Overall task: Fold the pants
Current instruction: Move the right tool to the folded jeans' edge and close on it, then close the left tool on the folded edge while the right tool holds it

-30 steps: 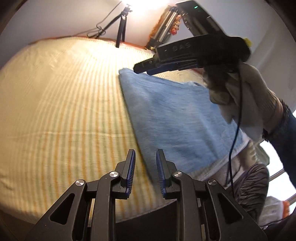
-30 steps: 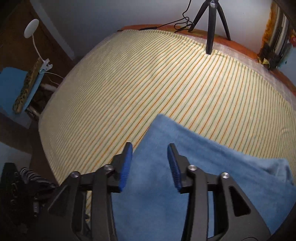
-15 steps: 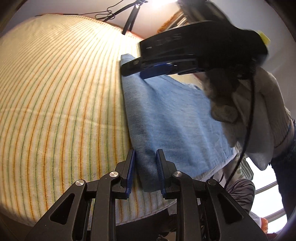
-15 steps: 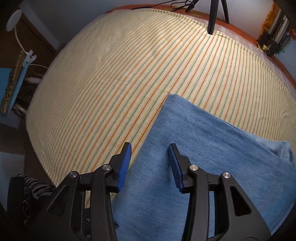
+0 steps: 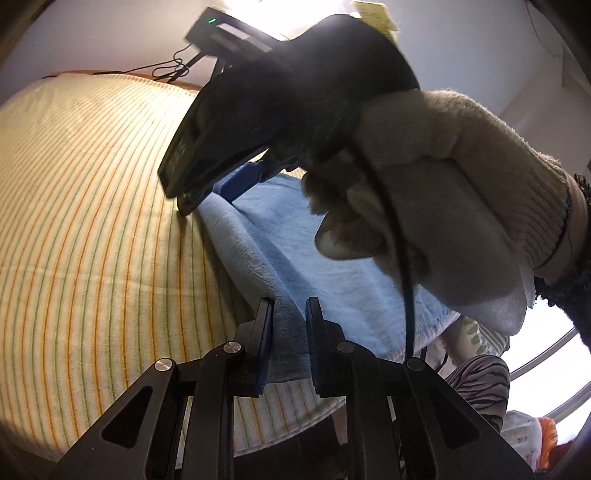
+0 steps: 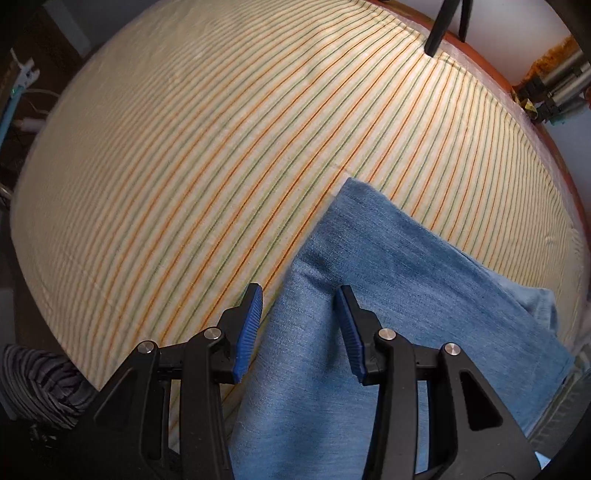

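Observation:
Blue denim pants (image 5: pixel 332 273) lie flat on the striped bedsheet (image 5: pixel 92 221) near the bed's front edge. My left gripper (image 5: pixel 290 317) is closing, and a raised fold of the pants' left edge fills the gap between its pads. In the right wrist view the pants (image 6: pixel 388 277) run from the middle toward the lower right. My right gripper (image 6: pixel 299 317) points down with its jaws open astride the pants' left edge: one blue pad over the sheet, the other over denim. A gloved hand (image 5: pixel 443 184) holds that right gripper (image 5: pixel 207 195) just above the pants' far corner.
The striped sheet (image 6: pixel 184 147) stretches wide to the left and back. A black tripod leg (image 6: pixel 439 29) stands at the far edge, with metal cylinders (image 6: pixel 565 85) beside it. Dark striped cloth (image 6: pixel 37 384) hangs below the bed's front edge. Cables lie at the left.
My left gripper moved in onto the pants' near edge and its jaws narrowed around the fabric. My right gripper came down and tilted toward the far part of the same edge.

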